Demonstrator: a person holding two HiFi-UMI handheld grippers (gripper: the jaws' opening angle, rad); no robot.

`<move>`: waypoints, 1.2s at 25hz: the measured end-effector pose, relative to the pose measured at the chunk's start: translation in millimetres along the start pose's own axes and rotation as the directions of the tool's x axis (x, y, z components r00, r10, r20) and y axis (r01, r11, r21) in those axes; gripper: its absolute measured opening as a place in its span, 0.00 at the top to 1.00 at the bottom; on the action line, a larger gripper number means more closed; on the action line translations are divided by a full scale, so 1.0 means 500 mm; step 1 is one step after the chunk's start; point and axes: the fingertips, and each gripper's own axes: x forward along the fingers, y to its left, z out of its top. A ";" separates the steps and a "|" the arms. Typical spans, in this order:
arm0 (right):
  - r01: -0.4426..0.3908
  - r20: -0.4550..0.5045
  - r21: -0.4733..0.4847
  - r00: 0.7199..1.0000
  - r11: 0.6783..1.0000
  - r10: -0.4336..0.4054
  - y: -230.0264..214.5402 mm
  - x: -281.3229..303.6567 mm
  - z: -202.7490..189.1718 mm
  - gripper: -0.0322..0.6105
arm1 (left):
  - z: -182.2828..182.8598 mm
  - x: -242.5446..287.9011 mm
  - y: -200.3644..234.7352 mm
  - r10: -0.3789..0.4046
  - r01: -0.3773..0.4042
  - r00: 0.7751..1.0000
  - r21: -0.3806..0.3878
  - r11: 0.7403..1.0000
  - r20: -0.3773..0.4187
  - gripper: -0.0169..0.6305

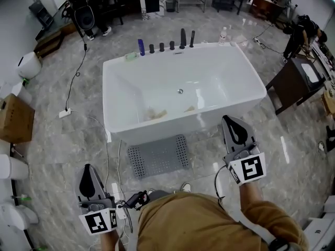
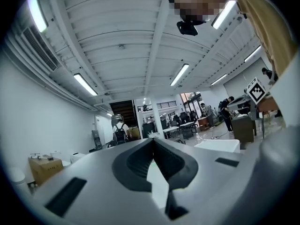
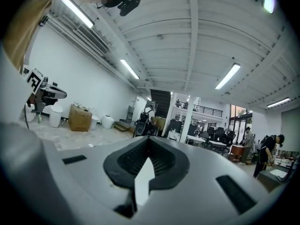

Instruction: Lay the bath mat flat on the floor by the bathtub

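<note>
Marble floor (image 1: 63, 150), mat (image 1: 159, 156) flat beside tub (image 1: 183, 90), seemingly touching; left gripper (image 1: 88, 181), right gripper (image 1: 234, 132) both closed, empty

A grey perforated bath mat (image 1: 159, 156) lies flat on the marble floor (image 1: 63, 145), just beside the white bathtub (image 1: 183, 90).

Bathtub (image 1: 183, 88): large white block across the middle, closing the way forward.
Bath mat (image 1: 158, 156): flat on the floor (image 1: 298, 163), just before the tub's near wall; open room above it.
Cable (image 1: 107, 156): crosses the floor left of the mat.
Cardboard box (image 1: 13, 119): far left, with open floor between it and the tub.
Dark cabinet (image 1: 285, 90): near the tub's right end.
</note>
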 end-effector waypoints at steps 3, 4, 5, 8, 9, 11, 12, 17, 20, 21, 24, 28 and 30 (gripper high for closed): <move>0.006 0.007 0.013 1.000 1.000 -0.006 0.000 0.002 -0.006 0.94 | -0.008 0.013 -0.006 -0.015 0.016 1.000 -0.054 0.998 0.003 0.97; 0.008 0.007 0.029 1.000 1.000 -0.008 -0.003 0.002 -0.009 0.94 | -0.011 0.017 -0.009 -0.018 0.018 1.000 -0.072 0.997 0.002 0.97; 0.010 0.007 0.048 1.000 0.999 -0.010 -0.007 0.001 -0.012 0.94 | -0.013 0.021 -0.012 -0.019 0.019 1.000 -0.086 0.996 0.001 0.97; 0.020 0.008 0.083 1.000 0.996 -0.021 -0.013 0.000 -0.015 0.94 | -0.011 0.030 -0.020 -0.023 0.023 1.000 -0.101 0.995 0.005 0.97; 0.021 0.010 0.084 1.000 0.996 -0.021 -0.011 0.001 -0.015 0.94 | -0.009 0.033 -0.023 -0.027 0.027 1.000 -0.096 0.995 0.007 0.97; 0.018 0.013 0.080 1.000 0.997 -0.019 -0.006 0.003 -0.016 0.94 | -0.007 0.036 -0.028 -0.032 0.033 0.999 -0.081 0.996 0.011 0.97; 0.016 0.014 0.079 1.000 0.997 -0.017 -0.004 0.004 -0.016 0.94 | -0.007 0.037 -0.029 -0.033 0.033 0.999 -0.077 0.996 0.012 0.97; 0.012 0.014 0.081 1.000 0.997 -0.013 0.004 0.011 -0.014 0.94 | -0.015 0.041 -0.018 -0.028 0.028 1.000 -0.080 0.996 0.007 0.97; 0.011 0.013 0.076 1.000 0.997 -0.012 0.002 0.016 -0.009 0.94 | -0.018 0.045 -0.015 -0.023 0.024 1.000 -0.086 0.996 0.005 0.97; 0.010 0.014 0.075 1.000 0.997 -0.011 0.000 0.015 -0.008 0.94 | -0.017 0.045 -0.018 -0.023 0.024 1.000 -0.086 0.996 0.005 0.97; 0.010 0.018 0.071 1.000 0.997 -0.011 -0.004 0.012 -0.001 0.94 | -0.010 0.044 -0.023 -0.024 0.025 1.000 -0.082 0.996 0.008 0.97; 0.005 0.018 0.068 1.000 0.998 -0.007 0.007 0.010 -0.001 0.94 | -0.014 0.036 -0.017 -0.017 0.018 1.000 -0.085 0.996 0.010 0.97; 0.001 0.017 0.067 1.000 0.998 -0.003 0.012 0.006 -0.004 0.94 | -0.016 0.029 -0.015 -0.013 0.013 1.000 -0.085 0.996 0.008 0.97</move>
